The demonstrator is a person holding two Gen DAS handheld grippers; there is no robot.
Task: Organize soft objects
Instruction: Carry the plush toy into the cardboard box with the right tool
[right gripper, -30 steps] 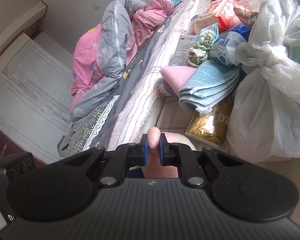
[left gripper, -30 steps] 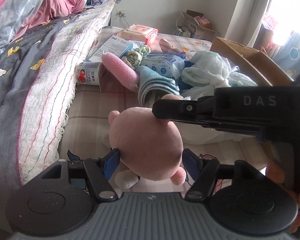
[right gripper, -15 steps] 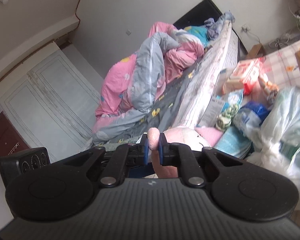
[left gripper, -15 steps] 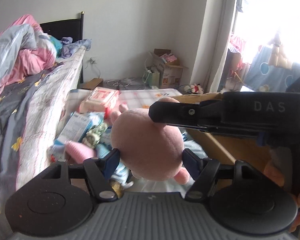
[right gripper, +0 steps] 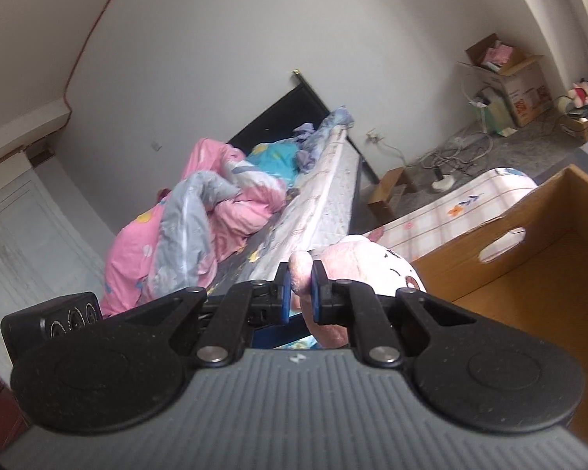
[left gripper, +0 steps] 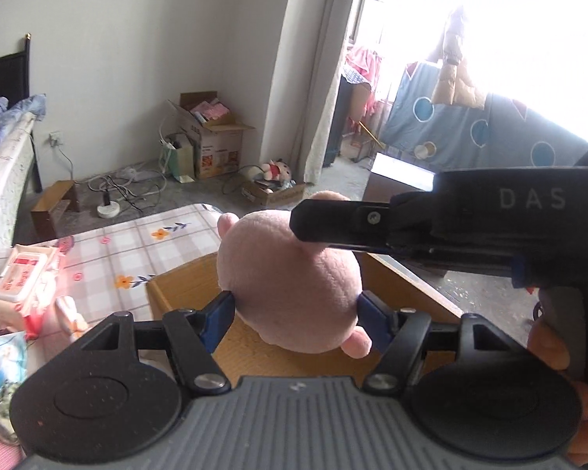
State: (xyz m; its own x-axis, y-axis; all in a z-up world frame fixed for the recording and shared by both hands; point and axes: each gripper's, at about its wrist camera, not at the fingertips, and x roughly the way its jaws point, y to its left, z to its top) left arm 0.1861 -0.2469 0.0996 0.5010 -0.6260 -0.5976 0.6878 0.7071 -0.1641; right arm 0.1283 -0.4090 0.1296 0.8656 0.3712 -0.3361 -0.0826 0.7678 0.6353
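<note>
My left tool (left gripper: 294,313) squeezes the pink plush toy (left gripper: 290,282) between its pads — my right tool (right gripper: 301,291) pinches its ear. The toy hangs just above the cardboard box (left gripper: 168,297) ahead.

We find the plush toy (left gripper: 290,286) above the open cardboard box (left gripper: 168,293), between the left gripper's fingers (left gripper: 217,315). Left of the box lies a wipes pack (left gripper: 23,282) on the checked mat (left gripper: 137,243). The bed (right gripper: 317,188) stands beyond.
</note>
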